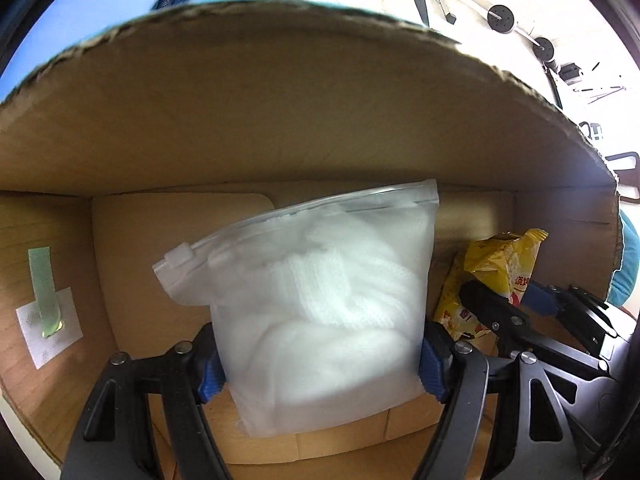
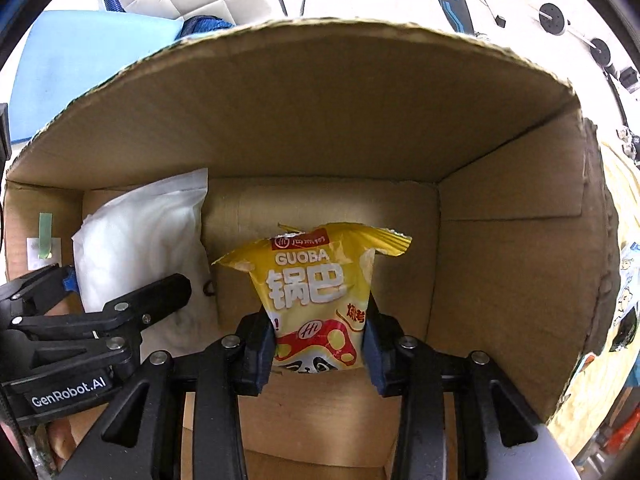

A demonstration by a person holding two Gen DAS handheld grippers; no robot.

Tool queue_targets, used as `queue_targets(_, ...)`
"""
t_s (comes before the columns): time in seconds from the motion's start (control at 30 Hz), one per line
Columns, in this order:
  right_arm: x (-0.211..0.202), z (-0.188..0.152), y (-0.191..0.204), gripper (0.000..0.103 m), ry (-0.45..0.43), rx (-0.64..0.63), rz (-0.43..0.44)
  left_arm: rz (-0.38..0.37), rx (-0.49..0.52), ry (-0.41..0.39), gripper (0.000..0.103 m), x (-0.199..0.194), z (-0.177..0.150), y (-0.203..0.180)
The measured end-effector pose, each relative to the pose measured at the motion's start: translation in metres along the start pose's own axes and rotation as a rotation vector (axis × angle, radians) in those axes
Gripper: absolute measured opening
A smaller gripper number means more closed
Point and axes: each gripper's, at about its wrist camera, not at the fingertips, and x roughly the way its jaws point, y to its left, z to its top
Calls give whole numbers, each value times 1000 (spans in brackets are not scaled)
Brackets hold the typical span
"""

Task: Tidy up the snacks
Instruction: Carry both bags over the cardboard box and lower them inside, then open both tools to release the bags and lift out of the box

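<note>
Both grippers reach into an open cardboard box (image 2: 360, 128) at once, each carrying one item toward the floor of the carton. Left gripper (image 1: 320, 364) is clamped on the lower part of a frosted zip bag (image 1: 316, 292) filled with something white and soft, its blue pads (image 1: 210, 376) pressing the sides so the slider edge points toward the far wall. Right gripper (image 2: 318, 344) is clenched around the bottom of a yellow Guoba snack packet (image 2: 316, 288), holding it upright with its crimped top toward the far wall.

Gripping each pack low down likely keeps the printed face and seal clear and lets the pack go in far end first. Seen from the right wrist, the zip bag sits at the left side of the box and the yellow packet near the middle, with bare cardboard to the right; the pair appear to be going in side by side, near each other, so neither lands on top of the other. Whether either pack already rests on the box floor cannot be told. A strip of green tape (image 1: 44, 292) over a white label marks the left wall. The next move looks like a release of both.
</note>
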Motion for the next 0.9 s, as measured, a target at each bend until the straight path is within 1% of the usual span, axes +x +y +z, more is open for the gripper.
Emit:
queue_targets(0.2, -5, 4, 4, 47, 8, -36, 4, 19, -3, -10, 74, -11, 5, 1)
queue_targets(0.4, -9, 10, 2, 53, 16, -40, 14, 60, 48, -38, 74, -20, -3, -6)
queue_targets(0.47, -12, 11, 2, 53, 16, -46, 9, 59, 57, -40, 74, -14, -8, -4)
queue_targets(0.57, -11, 11, 6, 53, 18, -62, 2, 40, 75, -27, 75, -8, -8, -9)
queue_targets(0.6, -11, 4, 5, 54, 22, -66, 4, 37, 79, -26, 76, -3, -7, -6)
queue_targets(0.63, -11, 3, 5, 55, 29, -69, 6, 31, 80, -24, 80, -3, -7, -7)
queue_targets(0.67, -11, 2, 6, 57, 36, -71, 8, 19, 75, -23, 87, -5, -8, -2)
queue_targets(0.7, -10, 5, 9, 64, 43, -75, 12, 10, 72, -29, 90, -6, -8, -2)
queue_targets(0.73, -11, 6, 11, 67, 48, -83, 26, 1, 74, -38, 92, -10, -8, -3)
queue_targets(0.8, -13, 8, 16, 75, 52, -92, 34, 17, 90, -50, 93, -15, -8, -6)
queue_targets(0.87, -16, 9, 21, 77, 50, -97, 26, 45, 100, -73, 94, -22, -9, -8)
queue_targets(0.9, -18, 9, 22, 79, 44, -96, 19, 44, 97, -83, 95, -25, -10, -7)
